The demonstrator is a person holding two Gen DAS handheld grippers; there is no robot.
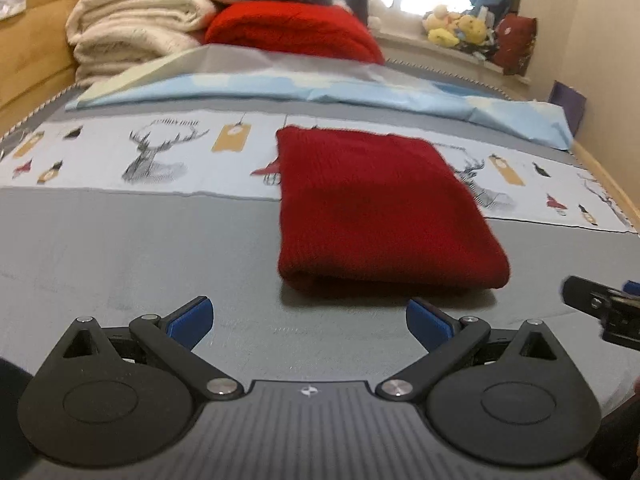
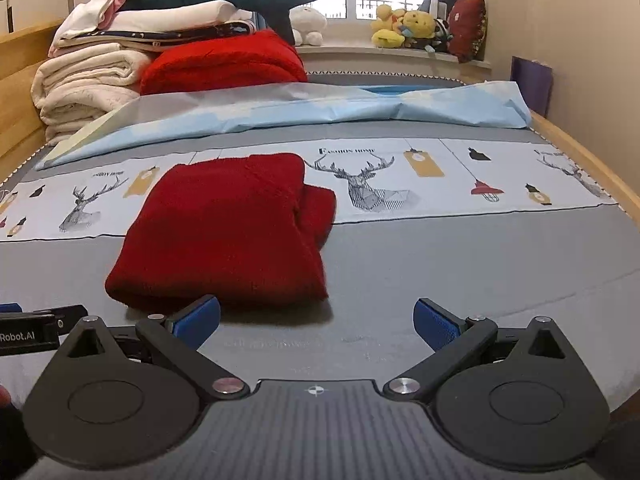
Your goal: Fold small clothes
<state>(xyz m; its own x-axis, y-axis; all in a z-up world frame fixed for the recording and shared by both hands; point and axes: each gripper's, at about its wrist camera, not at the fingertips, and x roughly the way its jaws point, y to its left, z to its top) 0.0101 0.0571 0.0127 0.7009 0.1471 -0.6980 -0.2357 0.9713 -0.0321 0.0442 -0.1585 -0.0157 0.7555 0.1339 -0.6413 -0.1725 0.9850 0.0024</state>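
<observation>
A dark red knitted garment [image 1: 376,204] lies folded into a thick rectangle on the grey bed sheet [image 1: 120,248]. In the right wrist view the same garment [image 2: 228,228] shows a sleeve or side flap sticking out at its right edge. My left gripper [image 1: 310,322] stands open just short of the garment's near fold, nothing between its blue pads. My right gripper [image 2: 316,322] is open too, near the garment's front right corner, empty. Each gripper shows at the edge of the other's view: the right gripper [image 1: 600,308], the left gripper [image 2: 36,324].
Folded cream blankets [image 2: 84,84] and a bright red blanket [image 2: 224,62] are stacked at the head of the bed, with a light blue sheet [image 2: 320,110] in front. Plush toys [image 2: 408,26] line the windowsill. A wooden bed frame [image 2: 576,152] edges the right side.
</observation>
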